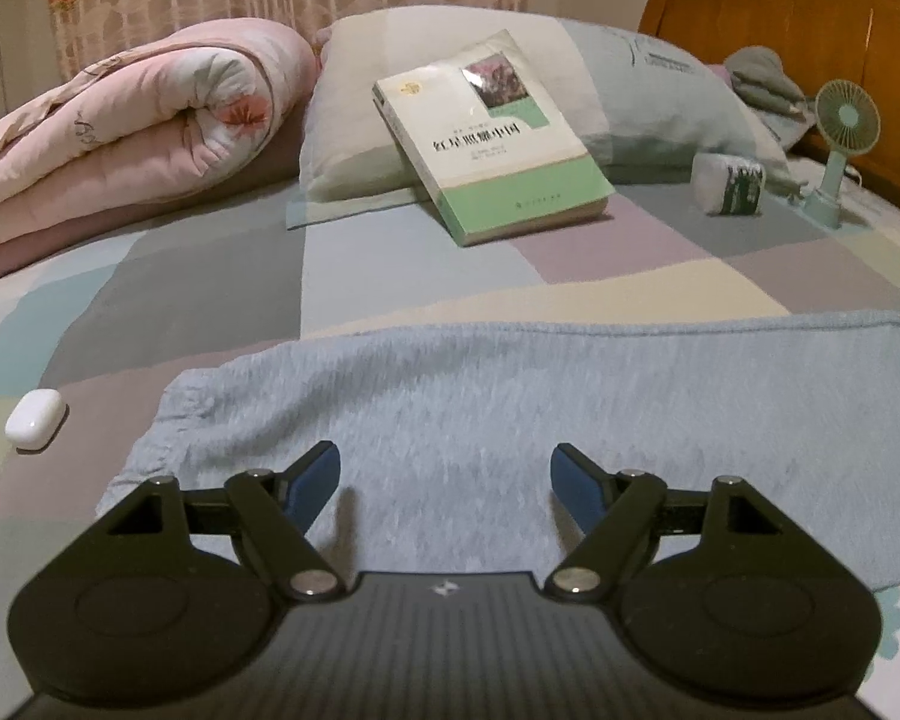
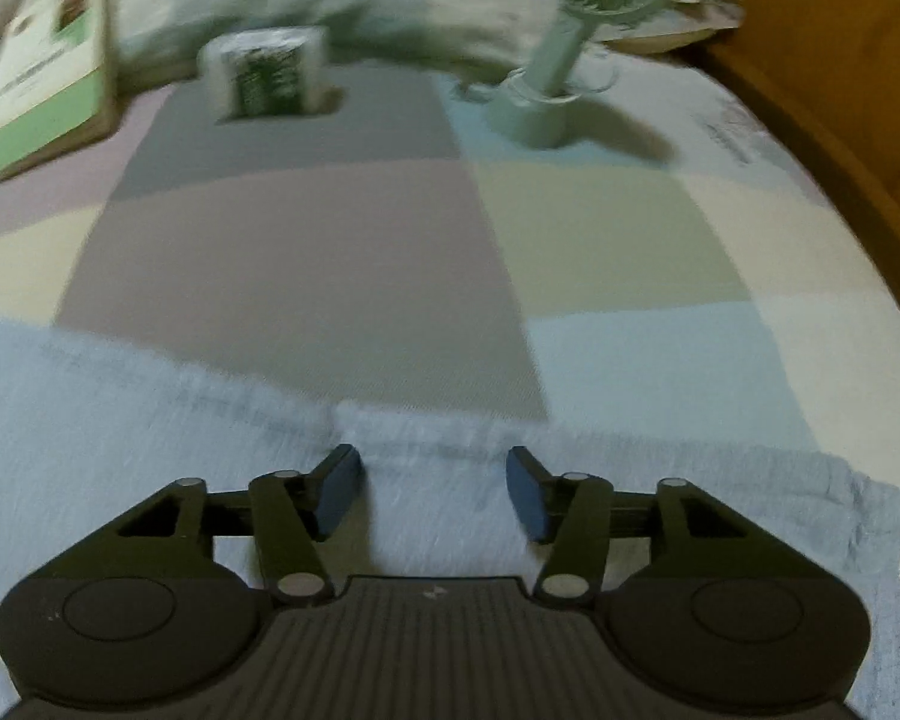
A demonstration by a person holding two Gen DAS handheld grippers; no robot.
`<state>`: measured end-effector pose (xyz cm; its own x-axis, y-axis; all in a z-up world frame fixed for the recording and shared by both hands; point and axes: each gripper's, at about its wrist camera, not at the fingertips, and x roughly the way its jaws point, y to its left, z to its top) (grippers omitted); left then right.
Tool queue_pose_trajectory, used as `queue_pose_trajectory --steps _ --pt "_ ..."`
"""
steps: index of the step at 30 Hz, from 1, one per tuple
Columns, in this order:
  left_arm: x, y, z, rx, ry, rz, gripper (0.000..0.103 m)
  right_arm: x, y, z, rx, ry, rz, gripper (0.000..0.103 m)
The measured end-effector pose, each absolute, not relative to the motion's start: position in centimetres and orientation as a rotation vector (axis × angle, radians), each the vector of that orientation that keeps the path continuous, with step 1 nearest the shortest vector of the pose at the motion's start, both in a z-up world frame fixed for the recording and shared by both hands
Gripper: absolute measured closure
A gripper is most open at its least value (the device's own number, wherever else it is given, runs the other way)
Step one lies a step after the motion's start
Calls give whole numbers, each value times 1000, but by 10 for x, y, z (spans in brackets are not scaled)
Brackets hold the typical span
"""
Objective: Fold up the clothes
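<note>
Hovering low over the garment, the left gripper has its blue-padded fingers spread wide apart with nothing between them. The garment (pale blue-grey knit, laid flat in a long band) stretches from 9 o'clock to 3 o'clock across the lower half of the left view, its rounded end at about 9 o'clock. Just off that end, at 9 o'clock, a small white case lies on the patchwork sheet. Farther out at 12 o'clock a book leans tilted against a pillow. A rolled pink quilt sits at 10 o'clock. At 2 o'clock a wrapped tissue pack lies near a small green fan, which stands upright before the wooden headboard.

The right gripper also has its fingers apart and empty, poised over the garment, whose far edge runs just beyond the fingertips and whose corner ends at 3 o'clock. Beyond lies the sheet (this view is blurred). The tissue pack is at 11 o'clock, the fan at 1 o'clock, the book at 10 o'clock.
</note>
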<state>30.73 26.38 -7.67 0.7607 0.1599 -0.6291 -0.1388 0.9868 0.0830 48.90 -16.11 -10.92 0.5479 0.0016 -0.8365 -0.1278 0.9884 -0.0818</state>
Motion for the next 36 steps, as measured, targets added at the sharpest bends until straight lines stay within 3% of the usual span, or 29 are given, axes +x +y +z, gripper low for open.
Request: queue_pose_trajectory --steps 6,15,21,34,36 --pt "316 279 -95 -9 814 128 17 479 -147 -87 -112 989 70 35" --pt "309 281 -82 -20 776 141 16 377 -85 -59 -170 960 249 29" --pt "303 270 -69 9 734 107 16 301 -41 -63 -321 883 416 30" --pt "296 278 -54 -8 677 140 16 267 105 -119 -759 656 697 50" --pt "297 279 -56 -13 683 138 16 271 112 -119 -800 622 676 91"
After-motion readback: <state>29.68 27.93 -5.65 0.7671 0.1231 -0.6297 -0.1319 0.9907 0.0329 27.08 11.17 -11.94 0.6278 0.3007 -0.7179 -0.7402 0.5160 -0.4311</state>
